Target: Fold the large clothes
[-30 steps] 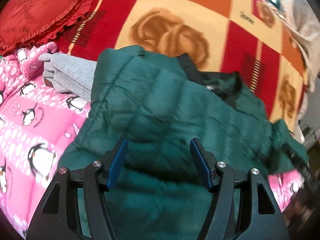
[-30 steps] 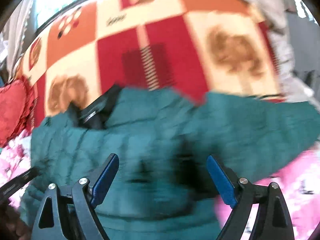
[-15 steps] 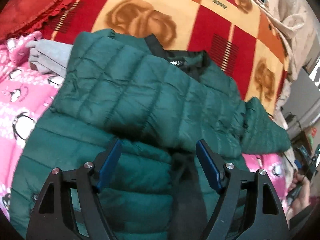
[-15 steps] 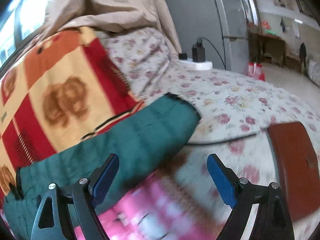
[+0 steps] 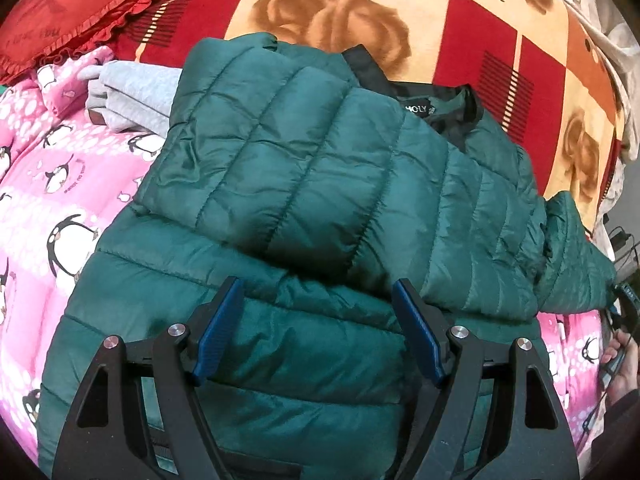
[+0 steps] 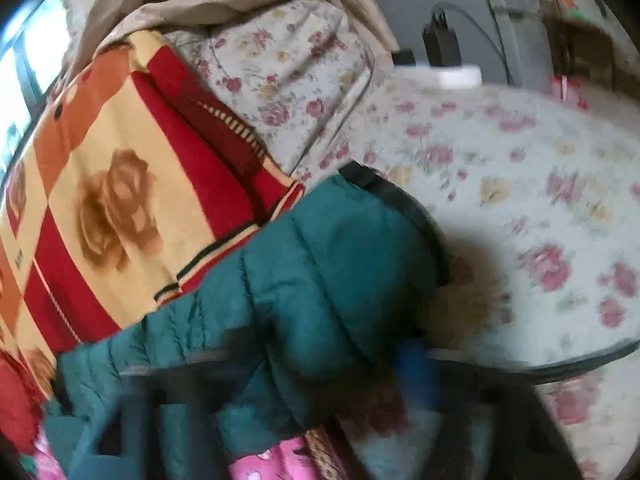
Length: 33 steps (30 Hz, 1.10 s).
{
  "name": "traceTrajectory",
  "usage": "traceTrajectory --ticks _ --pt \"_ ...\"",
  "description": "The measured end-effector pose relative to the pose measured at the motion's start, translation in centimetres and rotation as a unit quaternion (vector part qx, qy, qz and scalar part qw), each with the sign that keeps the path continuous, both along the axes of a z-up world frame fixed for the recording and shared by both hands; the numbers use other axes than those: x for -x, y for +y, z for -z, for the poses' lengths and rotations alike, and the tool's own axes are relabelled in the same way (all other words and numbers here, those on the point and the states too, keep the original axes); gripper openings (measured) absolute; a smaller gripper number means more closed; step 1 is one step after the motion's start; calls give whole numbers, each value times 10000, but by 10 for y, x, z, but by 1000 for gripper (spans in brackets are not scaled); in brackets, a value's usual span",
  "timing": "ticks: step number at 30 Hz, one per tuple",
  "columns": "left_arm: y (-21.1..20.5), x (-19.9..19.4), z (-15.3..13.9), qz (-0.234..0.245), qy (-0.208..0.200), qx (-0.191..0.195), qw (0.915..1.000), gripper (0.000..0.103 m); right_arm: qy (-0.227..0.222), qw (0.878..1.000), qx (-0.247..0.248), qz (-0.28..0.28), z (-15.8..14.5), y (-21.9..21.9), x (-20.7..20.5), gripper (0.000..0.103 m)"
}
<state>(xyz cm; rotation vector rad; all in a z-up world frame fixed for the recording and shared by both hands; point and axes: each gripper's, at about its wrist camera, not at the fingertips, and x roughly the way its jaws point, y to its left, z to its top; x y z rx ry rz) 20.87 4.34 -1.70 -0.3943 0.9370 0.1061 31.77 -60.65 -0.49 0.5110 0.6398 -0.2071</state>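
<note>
A dark green quilted puffer jacket (image 5: 304, 184) lies on the bed with its left sleeve folded across the chest and its black collar at the back. My left gripper (image 5: 318, 330) hovers open and empty over the jacket's lower body. In the right wrist view the jacket's right sleeve (image 6: 320, 280) stretches out to its black cuff on the floral sheet. My right gripper (image 6: 320, 376) is badly blurred just over that sleeve; its fingers look spread around the sleeve, but I cannot tell how far the jaws stand.
A pink penguin quilt (image 5: 52, 184) covers the bed's left side. A folded grey garment (image 5: 132, 92) lies beside the jacket. A red-and-cream rose blanket (image 5: 400, 20) lies behind, with a red heart cushion (image 5: 60, 8) at back left. A charger and cable (image 6: 440, 44) sit beyond the floral sheet (image 6: 520, 208).
My left gripper has pulled back from the jacket, leaving the left sleeve folded over the chest. My right gripper swung right to the far sleeve and has come down close over it.
</note>
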Motion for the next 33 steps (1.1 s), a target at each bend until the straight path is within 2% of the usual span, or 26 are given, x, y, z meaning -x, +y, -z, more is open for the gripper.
traceTrajectory --ticks 2,5,9,13,20,24,29,33 --pt "1 0 -1 -62 -16 -49 10000 77 -140 9993 335 109 -8 8 6 22" --pt "6 1 -3 -196 -62 -104 9997 77 -223 9970 745 48 -22 25 15 18" --pt "10 2 -6 -304 -106 -258 9991 77 -292 9944 1013 -91 -36 55 32 16" --pt "14 -2 -1 -379 12 -386 9985 77 -349 9917 1198 -303 -40 109 56 15" --pt "17 8 -7 -416 -124 -616 9972 77 -475 9912 948 -792 -28 224 82 14" --pt "29 14 -10 -596 -212 -552 9965 77 -400 9890 682 -1250 -12 294 85 13" --pt "47 18 -5 -807 -122 -402 9959 77 -341 9767 546 -2049 14 370 78 13" --pt "56 16 -1 -932 -58 -282 9952 77 -335 9663 270 -2537 28 405 66 13"
